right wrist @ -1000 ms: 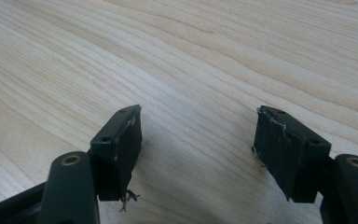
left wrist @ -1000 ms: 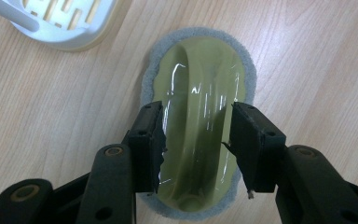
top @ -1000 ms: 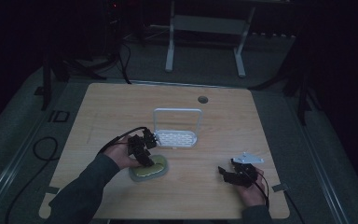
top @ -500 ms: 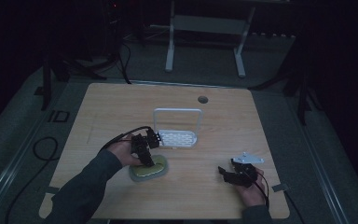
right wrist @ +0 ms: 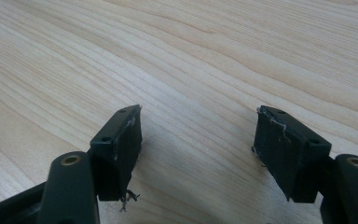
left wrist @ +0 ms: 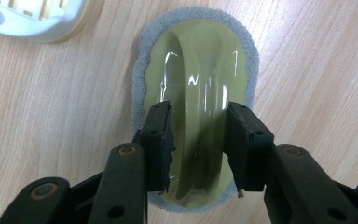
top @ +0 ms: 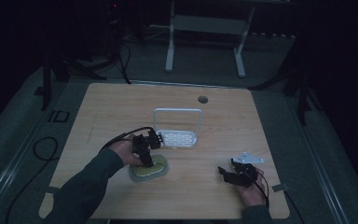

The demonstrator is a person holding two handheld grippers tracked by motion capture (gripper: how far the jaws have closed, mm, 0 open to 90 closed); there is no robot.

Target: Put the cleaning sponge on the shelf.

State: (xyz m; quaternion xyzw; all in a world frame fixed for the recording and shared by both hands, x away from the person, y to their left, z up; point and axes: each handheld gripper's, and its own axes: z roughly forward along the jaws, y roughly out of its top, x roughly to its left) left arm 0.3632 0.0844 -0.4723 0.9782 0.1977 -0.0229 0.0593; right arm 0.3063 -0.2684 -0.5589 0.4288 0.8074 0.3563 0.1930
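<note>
A scrubbing pad (top: 154, 169) with a glossy yellow-green handle (left wrist: 198, 60) on a grey sponge base lies flat on the wooden table (top: 121, 107), left of centre. My left gripper (top: 147, 156) points down onto it. Its jaws have just been closing and now stand on either side of the handle's raised ridge (left wrist: 199, 109), close to it but with the pads not seen pressing. My right gripper (top: 223, 171) rests low near the table's front right, open, with bare wood between its jaws (right wrist: 198, 114).
A white slotted soap tray with an upright wire loop (top: 177, 138) stands just behind the pad, and its rim (left wrist: 32, 18) shows in the left gripper view. A round cable port (top: 203, 99) sits at the table's back. Cables trail off the left edge.
My left gripper has shifted slightly toward the near side and down over the pad, and its jaws have narrowed around the handle. The right gripper has stayed put.
</note>
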